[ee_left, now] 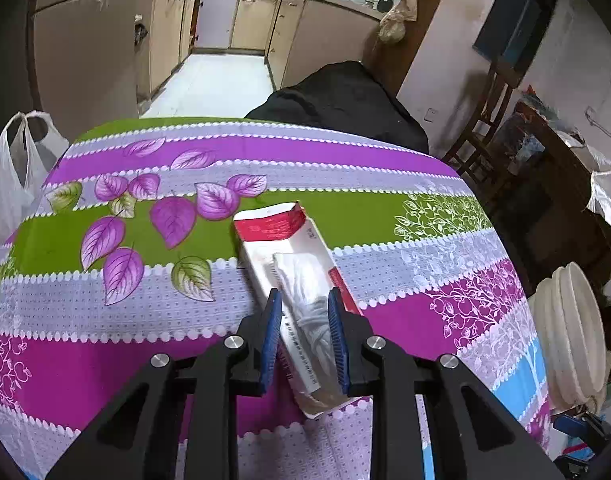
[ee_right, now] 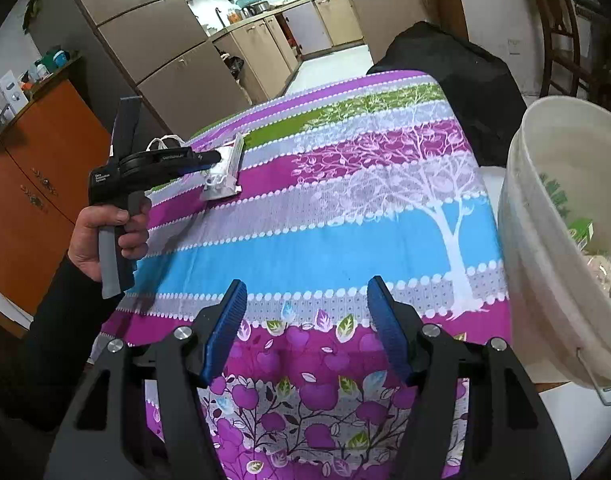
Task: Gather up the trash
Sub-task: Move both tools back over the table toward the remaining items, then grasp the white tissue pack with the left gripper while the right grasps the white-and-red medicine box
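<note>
Where the green stripe crosses the tablecloth (ee_left: 105, 320), the carton (ee_left: 281, 240) lies mid-table, wadded tissue (ee_left: 305, 280) inside, left gripper (ee_left: 303, 300) clamped on it. Right gripper (ee_right: 307, 292) gapes empty near the bucket (ee_right: 545, 240) at the right edge.

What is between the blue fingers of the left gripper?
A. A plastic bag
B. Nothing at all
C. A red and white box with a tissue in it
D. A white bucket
C: in the left wrist view, the left gripper has its blue pads on either side of the red and white box, which lies on the tablecloth with a crumpled tissue inside.
</note>
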